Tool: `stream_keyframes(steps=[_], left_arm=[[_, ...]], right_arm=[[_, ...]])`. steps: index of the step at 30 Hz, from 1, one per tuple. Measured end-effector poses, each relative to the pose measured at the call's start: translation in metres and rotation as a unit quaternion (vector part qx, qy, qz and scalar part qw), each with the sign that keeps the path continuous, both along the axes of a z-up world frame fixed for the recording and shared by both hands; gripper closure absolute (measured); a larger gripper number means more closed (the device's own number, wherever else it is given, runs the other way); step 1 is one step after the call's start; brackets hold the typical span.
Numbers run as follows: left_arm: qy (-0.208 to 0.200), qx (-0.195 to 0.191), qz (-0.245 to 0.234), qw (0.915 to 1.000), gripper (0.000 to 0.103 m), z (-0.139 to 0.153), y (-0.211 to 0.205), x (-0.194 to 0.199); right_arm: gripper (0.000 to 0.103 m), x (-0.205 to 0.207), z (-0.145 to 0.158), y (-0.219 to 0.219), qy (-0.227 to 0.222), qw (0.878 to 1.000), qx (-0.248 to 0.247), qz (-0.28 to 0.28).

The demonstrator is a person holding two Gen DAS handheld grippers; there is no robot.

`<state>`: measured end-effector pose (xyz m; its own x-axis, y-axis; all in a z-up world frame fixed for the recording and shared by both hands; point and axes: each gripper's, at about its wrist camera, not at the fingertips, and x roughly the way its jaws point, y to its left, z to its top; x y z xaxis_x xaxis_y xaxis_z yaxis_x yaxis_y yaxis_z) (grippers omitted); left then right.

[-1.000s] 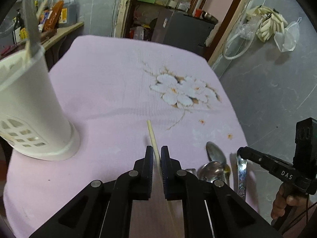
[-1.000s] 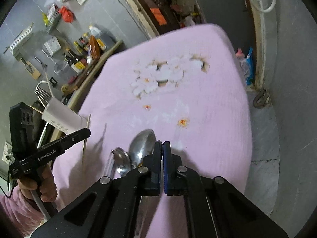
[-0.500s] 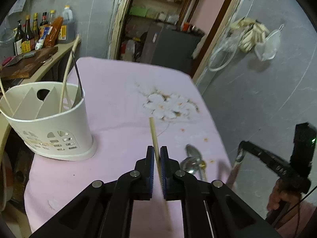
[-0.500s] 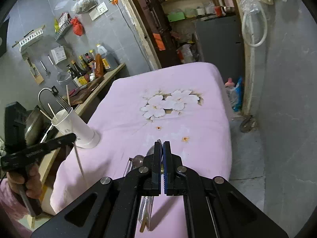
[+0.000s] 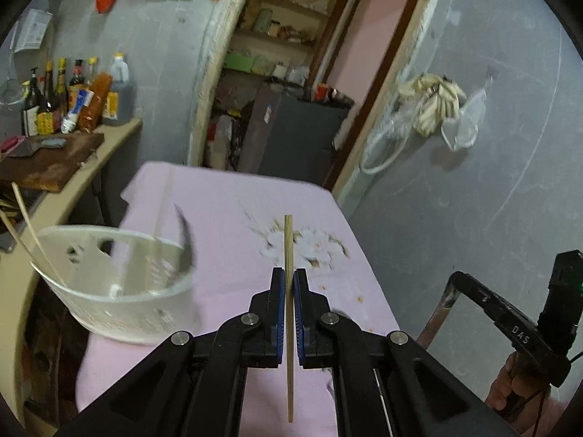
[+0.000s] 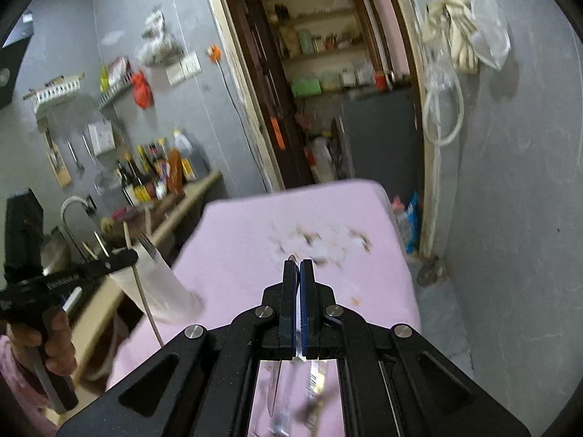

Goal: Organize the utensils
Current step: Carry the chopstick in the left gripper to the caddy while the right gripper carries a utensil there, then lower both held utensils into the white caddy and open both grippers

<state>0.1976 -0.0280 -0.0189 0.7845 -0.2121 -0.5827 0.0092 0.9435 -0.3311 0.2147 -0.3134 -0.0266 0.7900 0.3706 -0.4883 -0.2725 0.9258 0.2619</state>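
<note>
Pink cloth covered the counter [image 5: 226,225], the white holder [image 5: 120,291] at nine o'clock. Left claw [image 5: 289,284] clamped mid-length a light, stiff chopstick [image 5: 288,240]; right claw [image 6: 298,273] pinched a slippery metal utensil [image 6: 274,382], probably heavier.

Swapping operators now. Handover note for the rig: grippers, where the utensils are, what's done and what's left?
Left gripper: shut on a wooden chopstick, held above the table.
Right gripper: shut on a metal utensil, probably a spoon, handle hanging below the jaws.
White utensil holder: on the pink tablecloth at its left side, already holding chopsticks and a fork.
Done: both picked up.
Left: drop both into the holder; blurred metal utensils apparently still lie on the cloth.
</note>
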Motion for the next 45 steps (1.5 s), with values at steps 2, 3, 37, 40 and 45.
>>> stream_keyframes(steps=[2,3,37,40,45], left_arm=[[-0.006,-0.004,0.009,0.9999,0.098,0.009,0.019,-0.001],[-0.009,-0.006,0.015,0.9998,0.098,0.013,0.029,-0.001],[-0.122,0.076,0.121,0.9821,0.098,0.009,0.195,0.017],[-0.115,0.078,0.115,0.9836,0.098,-0.001,0.19,0.019],[-0.112,0.086,0.105,0.9845,0.098,-0.012,0.18,0.018]], right_arm=[[0.101,0.002,0.014,0.019,-0.018,1.0,0.01,0.008],[0.101,0.003,0.019,0.029,-0.025,1.0,0.013,0.012],[0.101,0.045,0.025,0.274,-0.111,0.989,-0.051,0.086],[0.101,0.044,0.019,0.278,-0.105,0.989,-0.059,0.088],[0.101,0.044,0.006,0.281,-0.086,0.989,-0.065,0.097]])
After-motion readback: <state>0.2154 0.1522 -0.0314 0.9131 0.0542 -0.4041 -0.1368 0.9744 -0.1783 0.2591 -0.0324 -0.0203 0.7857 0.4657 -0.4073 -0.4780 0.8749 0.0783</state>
